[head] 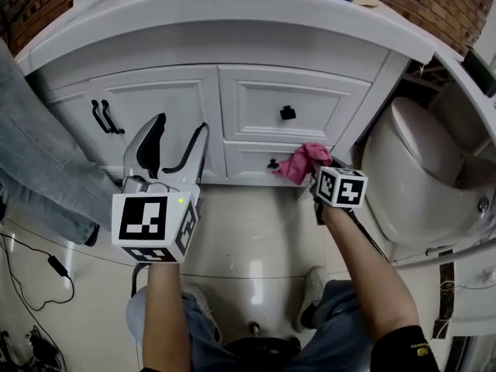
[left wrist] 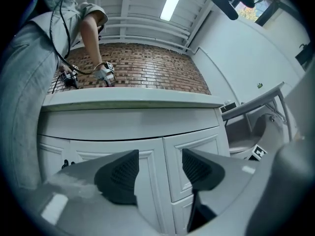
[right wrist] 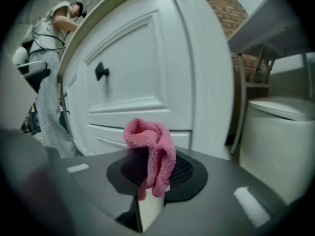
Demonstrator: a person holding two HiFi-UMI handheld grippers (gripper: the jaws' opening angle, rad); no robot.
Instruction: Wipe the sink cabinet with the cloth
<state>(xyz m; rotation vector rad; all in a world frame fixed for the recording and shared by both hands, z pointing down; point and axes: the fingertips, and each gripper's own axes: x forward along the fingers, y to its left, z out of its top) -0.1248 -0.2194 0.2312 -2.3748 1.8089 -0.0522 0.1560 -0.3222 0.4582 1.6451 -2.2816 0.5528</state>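
The right gripper [right wrist: 150,173] is clenched on the cloth [head: 301,163], low on the cabinet [head: 170,99], right of centre in the head view. The left gripper [left wrist: 158,168] is released, empty. The knob [head: 273,163] beside the cloth could snag it and pull it out.

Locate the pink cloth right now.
Head view, right side: the pink cloth is pinched in the right gripper, by the lower drawer of the sink cabinet, left of the toilet.
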